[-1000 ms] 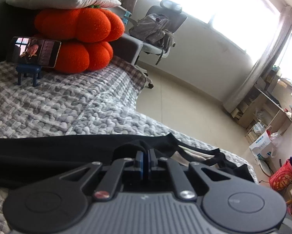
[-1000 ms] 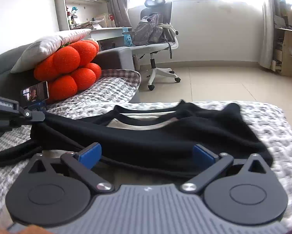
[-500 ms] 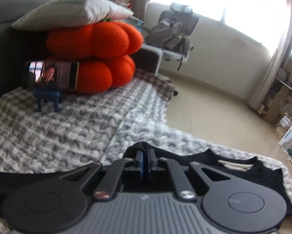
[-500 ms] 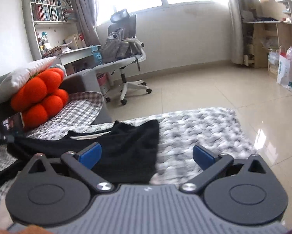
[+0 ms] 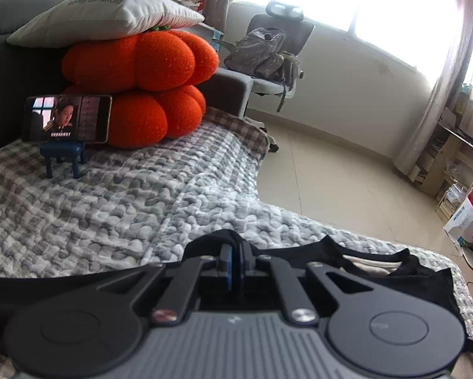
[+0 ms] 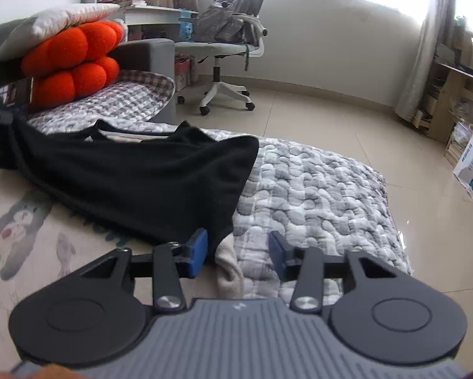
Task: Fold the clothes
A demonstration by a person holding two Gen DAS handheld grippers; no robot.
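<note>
We saw black cotton T-shirt (image 6: 135, 177) lying lengthwise along grey quilted blanket's (image 6: 315, 189) near edge, collar facing away; left gripper (image 5: 234, 267) clamped its fold, right gripper (image 6: 236, 252) closing around hem corner.

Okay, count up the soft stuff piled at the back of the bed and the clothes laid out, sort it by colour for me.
Orange: 2, the upper pumpkin cushion and lower pumpkin cushion.
White: 1, the pillow on top of them.
Black: 1, the black garment.
Cream: 1, the cream garment under it.
Total: 5
</note>
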